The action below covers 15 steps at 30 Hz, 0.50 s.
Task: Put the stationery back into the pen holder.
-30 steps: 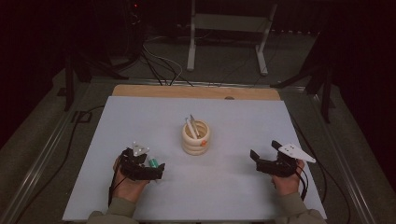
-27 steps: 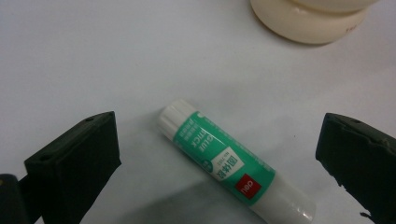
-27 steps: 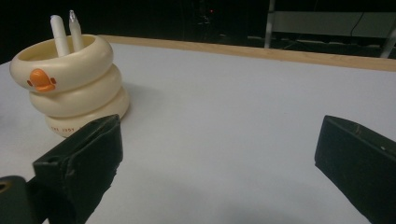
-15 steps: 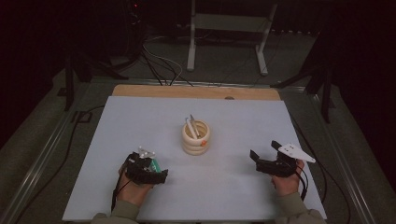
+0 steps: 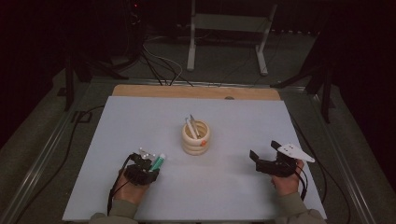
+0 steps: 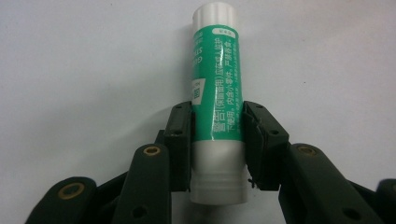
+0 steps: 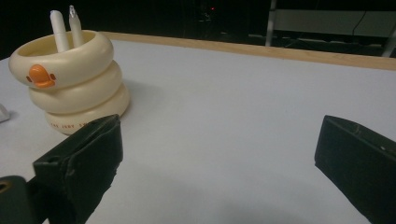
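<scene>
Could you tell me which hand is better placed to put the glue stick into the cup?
Left, probably: the left tool has just closed on the glue stick, near the cup. The right tool stands open and empty.

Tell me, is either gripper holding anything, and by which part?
The left gripper has just closed on a green glue stick, pads pressing its lower body just above the white base. The right gripper stands open, holding nothing.

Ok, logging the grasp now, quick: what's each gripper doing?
Left gripper: jaws have just been closing, now shut on the green glue stick.
Right gripper: open, holding nothing.
</scene>
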Each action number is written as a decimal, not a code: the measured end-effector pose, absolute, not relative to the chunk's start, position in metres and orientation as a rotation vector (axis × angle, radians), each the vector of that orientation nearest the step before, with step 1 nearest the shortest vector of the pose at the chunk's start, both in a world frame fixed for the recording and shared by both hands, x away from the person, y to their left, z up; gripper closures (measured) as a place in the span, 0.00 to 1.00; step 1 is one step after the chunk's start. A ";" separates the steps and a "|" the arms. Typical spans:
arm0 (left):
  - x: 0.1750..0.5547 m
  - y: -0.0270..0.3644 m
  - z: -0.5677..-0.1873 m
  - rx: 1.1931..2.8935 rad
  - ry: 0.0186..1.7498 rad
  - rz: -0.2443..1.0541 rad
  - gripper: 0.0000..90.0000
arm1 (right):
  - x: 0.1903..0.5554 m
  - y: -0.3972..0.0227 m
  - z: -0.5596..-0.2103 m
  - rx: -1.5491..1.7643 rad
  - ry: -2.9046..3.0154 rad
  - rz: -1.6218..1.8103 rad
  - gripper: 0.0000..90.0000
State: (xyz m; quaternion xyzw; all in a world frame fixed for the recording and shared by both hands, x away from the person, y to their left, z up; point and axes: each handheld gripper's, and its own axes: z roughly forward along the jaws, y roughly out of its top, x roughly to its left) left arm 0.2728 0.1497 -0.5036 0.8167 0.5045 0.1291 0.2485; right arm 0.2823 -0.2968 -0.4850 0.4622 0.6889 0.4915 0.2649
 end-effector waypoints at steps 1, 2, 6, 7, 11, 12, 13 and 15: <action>0.273 0.151 -0.504 2.220 1.371 0.348 0.73 | 0.282 -0.297 -0.485 1.250 1.862 1.328 0.02; 0.273 0.152 -0.504 2.216 1.366 0.348 0.74 | 0.282 -0.297 -0.485 1.251 1.862 1.329 0.02; 0.275 0.156 -0.503 2.198 1.364 0.352 0.74 | 0.283 -0.298 -0.485 1.256 1.861 1.331 0.02; 0.275 0.157 -0.503 2.196 1.366 0.355 0.74 | 0.283 -0.298 -0.486 1.256 1.860 1.331 0.02; 0.275 0.160 -0.498 2.181 1.353 0.371 0.73 | 0.283 -0.298 -0.486 1.256 1.861 1.331 0.02; 0.275 0.161 -0.496 2.171 1.355 0.377 0.74 | 0.283 -0.298 -0.486 1.255 1.861 1.331 0.02; 0.275 0.162 -0.495 2.166 1.352 0.377 0.74 | 0.283 -0.298 -0.486 1.257 1.861 1.333 0.02; 0.275 0.163 -0.491 2.156 1.347 0.389 0.74 | 0.283 -0.298 -0.486 1.256 1.862 1.332 0.02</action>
